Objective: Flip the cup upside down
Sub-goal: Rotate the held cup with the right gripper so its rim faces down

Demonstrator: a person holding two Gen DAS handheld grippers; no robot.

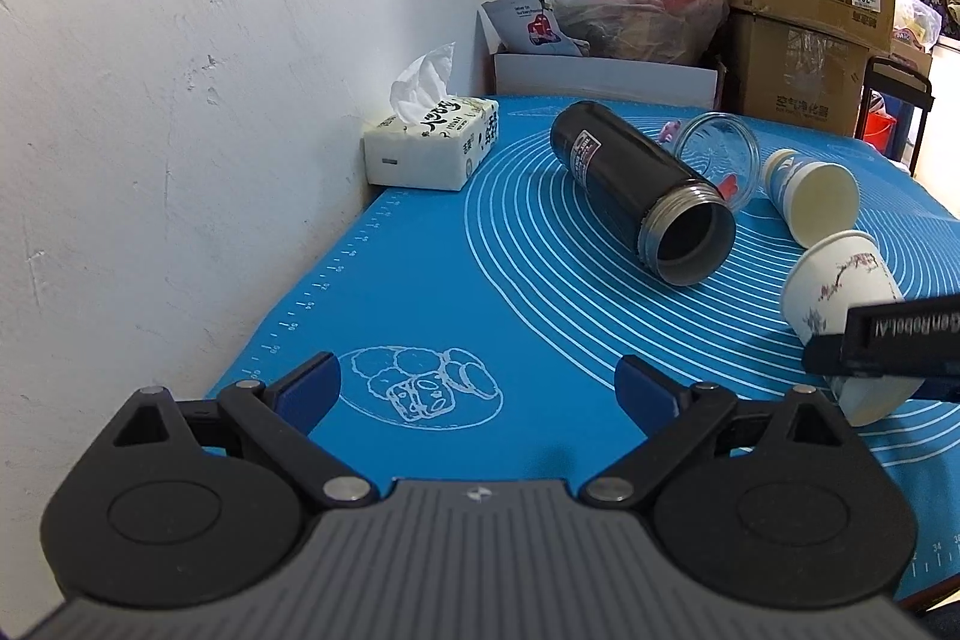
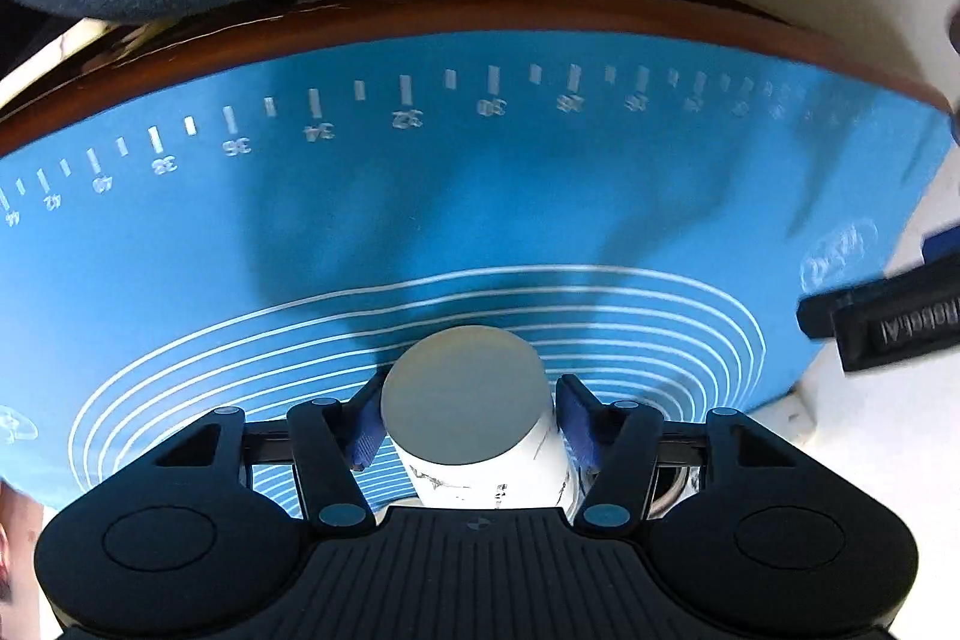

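Observation:
A white paper cup with a plum-blossom print is held between the blue pads of my right gripper; in the right wrist view its flat base faces the camera, above the blue mat. In the left wrist view the cup hangs tilted at the right edge, base up-left, with the right gripper's black finger across it. My left gripper is open and empty, low over the mat's near-left part.
On the mat lie a black thermos with its mouth open, a clear glass and a blue-white paper cup, all on their sides. A tissue pack sits by the white wall. Boxes and bags stand behind. The table's brown edge is near.

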